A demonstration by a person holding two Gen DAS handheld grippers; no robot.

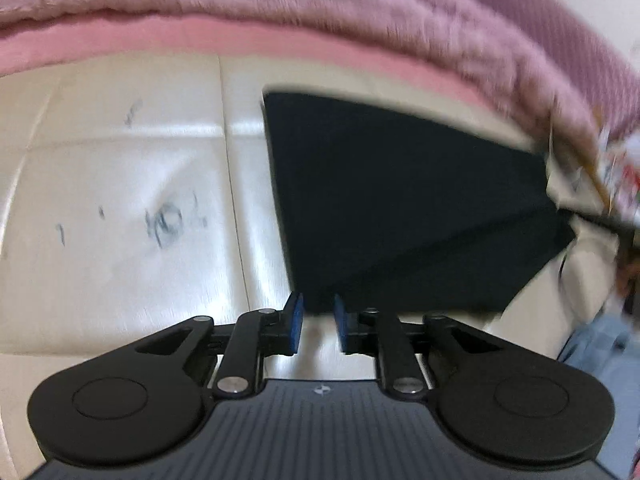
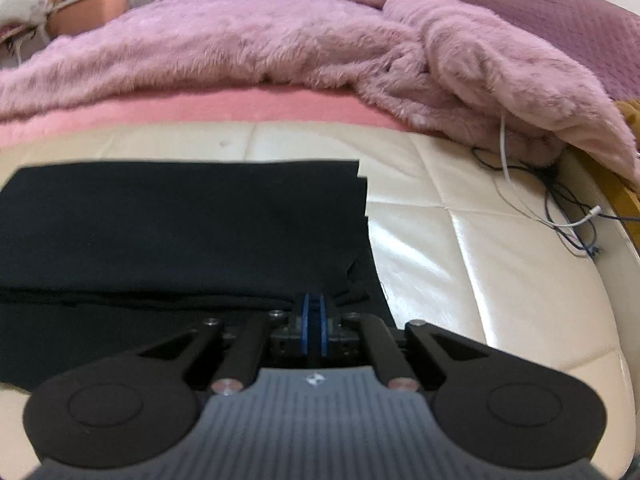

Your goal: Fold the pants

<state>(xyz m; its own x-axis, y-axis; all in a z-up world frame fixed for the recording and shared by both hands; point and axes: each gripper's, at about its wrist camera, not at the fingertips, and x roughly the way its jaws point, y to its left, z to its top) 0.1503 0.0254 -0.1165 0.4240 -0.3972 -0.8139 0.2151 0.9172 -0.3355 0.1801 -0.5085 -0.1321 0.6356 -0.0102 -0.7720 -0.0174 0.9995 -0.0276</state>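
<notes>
While black pants [image 2: 180,220] are spread flat on a cream bed [image 2: 480,264], both claws are kept at their near edge.
A fold is seen across the pants; the left claw [image 1: 318,322] is parted, a corner lying unpinched between its pads, and the right claw [image 2: 314,324] is clenched on the pants' hem.

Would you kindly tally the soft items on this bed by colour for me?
Black: 1, the folded pants
Pink or mauve: 3, the fluffy blanket, the pink sheet and the quilted pillow
Cream: 1, the padded surface
Total: 5
</notes>
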